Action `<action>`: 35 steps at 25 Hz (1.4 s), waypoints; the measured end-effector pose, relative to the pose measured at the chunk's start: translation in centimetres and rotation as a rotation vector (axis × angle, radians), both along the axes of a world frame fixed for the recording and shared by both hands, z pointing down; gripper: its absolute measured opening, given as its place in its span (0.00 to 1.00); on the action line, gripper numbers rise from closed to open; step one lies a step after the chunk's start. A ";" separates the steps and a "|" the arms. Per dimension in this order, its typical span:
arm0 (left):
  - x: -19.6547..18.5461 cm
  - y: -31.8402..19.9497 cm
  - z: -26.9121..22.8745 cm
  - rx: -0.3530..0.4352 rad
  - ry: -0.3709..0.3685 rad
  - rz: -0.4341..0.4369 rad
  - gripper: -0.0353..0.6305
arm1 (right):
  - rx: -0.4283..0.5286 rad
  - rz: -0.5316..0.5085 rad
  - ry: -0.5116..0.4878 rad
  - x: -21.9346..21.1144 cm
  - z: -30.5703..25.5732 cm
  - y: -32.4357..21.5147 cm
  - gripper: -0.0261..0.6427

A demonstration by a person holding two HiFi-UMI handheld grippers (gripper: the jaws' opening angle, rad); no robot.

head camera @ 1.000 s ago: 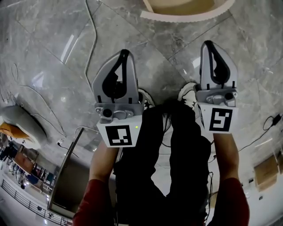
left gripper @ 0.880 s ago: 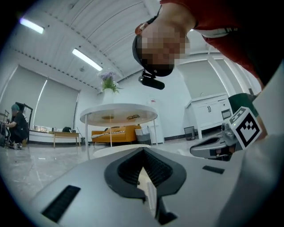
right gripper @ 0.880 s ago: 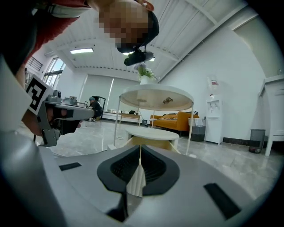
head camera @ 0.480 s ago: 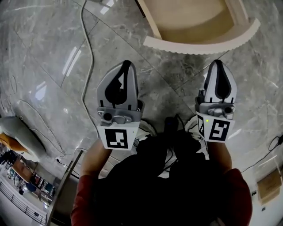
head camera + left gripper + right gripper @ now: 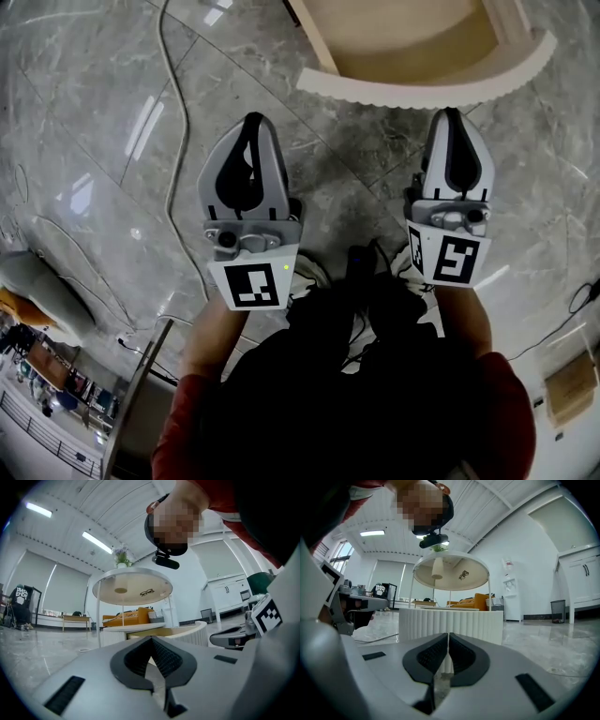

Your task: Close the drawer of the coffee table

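Note:
The coffee table's drawer (image 5: 422, 92) stands pulled out, showing a curved white ribbed front and a bare wooden inside (image 5: 412, 37). Both grippers are held low over the grey marble floor, pointing at that front and a short way off it. My left gripper (image 5: 251, 120) is shut with nothing in it, left of the drawer's corner. My right gripper (image 5: 452, 112) is shut and empty too, just before the ribbed front. The right gripper view has the ribbed front (image 5: 450, 620) straight ahead beyond the gripper (image 5: 447, 635). In the left gripper view the drawer (image 5: 187, 632) lies ahead and to the right of the gripper (image 5: 150, 640).
A grey cable (image 5: 173, 141) runs along the floor left of the left gripper. The round table top (image 5: 132, 585) stands on thin legs above the drawer. My legs and shoes (image 5: 319, 272) are under the grippers. A metal frame (image 5: 131, 394) lies at lower left, a cardboard box (image 5: 572, 389) at lower right.
Both grippers have sunk toward the floor and come nearer the drawer, whose ribbed front now shows far more fully. Their jaws stayed shut.

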State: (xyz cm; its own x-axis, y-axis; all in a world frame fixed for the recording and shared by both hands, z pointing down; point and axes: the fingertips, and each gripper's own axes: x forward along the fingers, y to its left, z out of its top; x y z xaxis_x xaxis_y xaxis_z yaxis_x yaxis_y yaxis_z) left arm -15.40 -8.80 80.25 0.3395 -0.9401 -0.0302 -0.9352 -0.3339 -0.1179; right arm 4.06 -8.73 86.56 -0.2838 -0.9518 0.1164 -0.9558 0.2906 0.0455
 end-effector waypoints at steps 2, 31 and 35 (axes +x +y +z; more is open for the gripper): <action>-0.1 0.0 0.2 -0.010 0.007 -0.001 0.07 | 0.001 0.000 0.013 0.1 0.2 0.0 0.08; -1.5 0.5 2.2 -0.064 0.008 -0.010 0.07 | -0.031 -0.103 -0.033 -0.6 2.4 -3.0 0.56; -2.0 0.3 2.1 -0.060 0.000 -0.022 0.07 | -0.026 -0.114 -0.043 -0.8 2.3 -4.2 0.56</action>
State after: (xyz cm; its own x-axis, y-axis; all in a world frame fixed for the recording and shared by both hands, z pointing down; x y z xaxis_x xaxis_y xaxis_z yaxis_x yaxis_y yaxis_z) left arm -17.42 -8.48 82.37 0.3186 -0.9475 0.0262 -0.9424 -0.3196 -0.0985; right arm 3.25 -12.91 88.87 -0.3952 -0.9099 0.1260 -0.9174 0.3980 -0.0033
